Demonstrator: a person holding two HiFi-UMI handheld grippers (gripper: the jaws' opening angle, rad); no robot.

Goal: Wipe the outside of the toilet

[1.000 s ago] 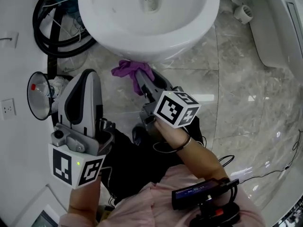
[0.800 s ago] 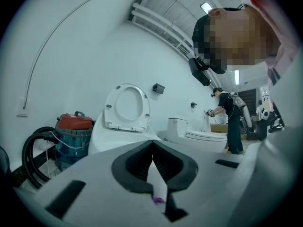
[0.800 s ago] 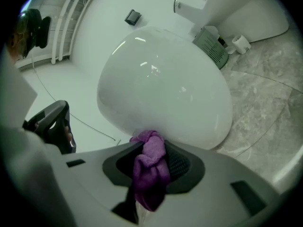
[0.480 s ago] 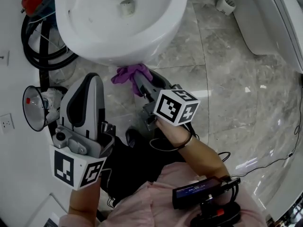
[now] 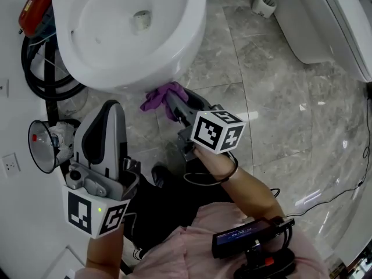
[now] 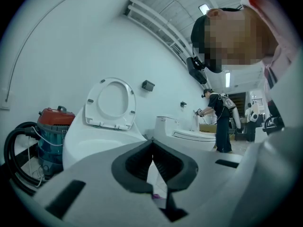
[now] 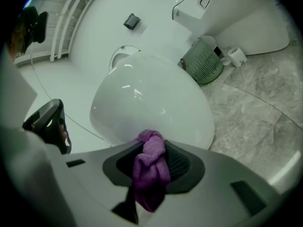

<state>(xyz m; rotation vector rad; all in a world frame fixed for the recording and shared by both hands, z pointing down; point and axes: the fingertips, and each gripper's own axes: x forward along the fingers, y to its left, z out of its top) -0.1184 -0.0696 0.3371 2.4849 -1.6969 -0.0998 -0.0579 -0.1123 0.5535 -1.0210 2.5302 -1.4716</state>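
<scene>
**A:** What is nearest to the right gripper (image 5: 174,104)?

**B:** A crumpled purple cloth (image 7: 151,174). The jaws pinch it in the middle, so one bunch stands out past the tips and the rest hangs down behind them.

**A:** And just ahead of the tips?

**B:** The white ceramic toilet (image 7: 156,103). Its rounded front wall fills the space directly in front of this gripper. The bunch of cloth sits at the low front of the bowl, under the rim. I cannot tell if it really presses on the ceramic or stops just before it.

**A:** And the left gripper (image 6: 152,148)?

**B:** Its jaws are pressed together and nothing is between them. It is held back beside the right one, apart from the bowl. The toilet lies further ahead of it, with the seat standing up.

**A:** What is beyond the toilet?

**B:** From the right gripper, a green slatted basket (image 7: 203,63) stands far ahead and to the right, on the grey marble floor (image 7: 255,108). From the left gripper, a red vacuum cleaner (image 6: 52,126) is far to the left.

**A:** How much of the task is done?

**B:** I judge it is early or in the middle. The cloth is at the front only. The ceramic shows no wet trace, so I cannot say which parts are finished. The sides, the base and the back seem left to wipe.
</scene>
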